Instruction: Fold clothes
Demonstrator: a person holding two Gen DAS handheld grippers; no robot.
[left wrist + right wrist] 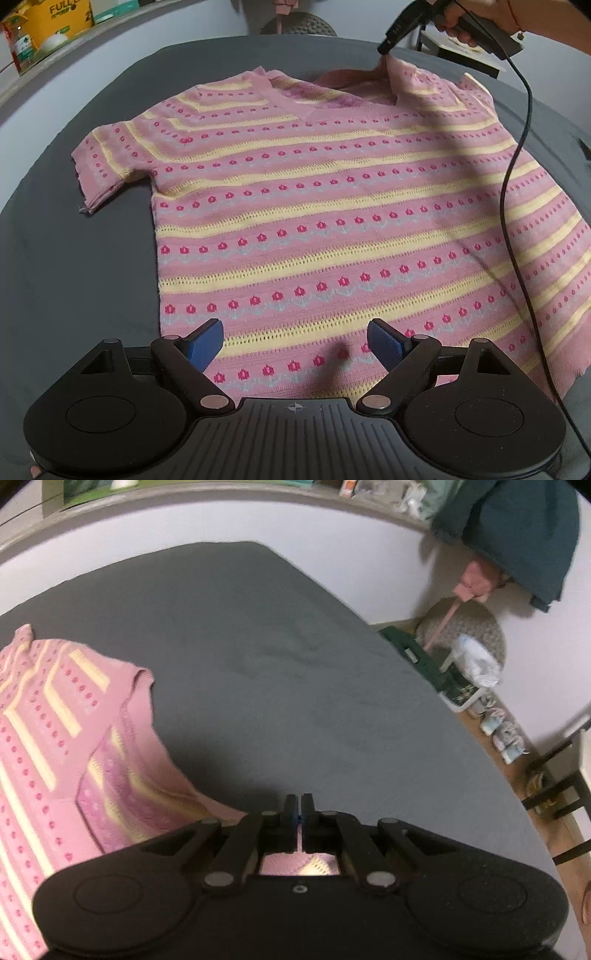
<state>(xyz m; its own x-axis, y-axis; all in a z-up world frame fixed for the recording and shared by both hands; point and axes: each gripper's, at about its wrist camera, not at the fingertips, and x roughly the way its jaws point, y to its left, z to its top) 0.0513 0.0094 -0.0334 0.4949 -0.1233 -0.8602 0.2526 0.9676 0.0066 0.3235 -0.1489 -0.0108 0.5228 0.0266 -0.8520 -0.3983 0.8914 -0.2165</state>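
Lying flat on the grey bed (74, 258), the sweater (314, 221) spreads front side up, with its hem near your left claw (295, 343) and its neck on the far side. Your left claw hangs over the hem with its jaws wide, and the blue pads (207, 343) do not touch the knit. Your right claw (299, 806) is at the far shoulder, beside the neck; its jaws are closed on a pinch of pink knit, and the left view shows this corner lifted a little from the bed. A black cable (513, 184) hangs from your right hand (476, 18) across the right part of the sweater. One short sleeve (107, 162) lies flat at the left side. Around the bed you have a white wall (332, 528), a yellow box (59, 22) on a shelf, a dark green cloth (517, 535) hanging, and a round stool (461, 635) on the wooden floor.
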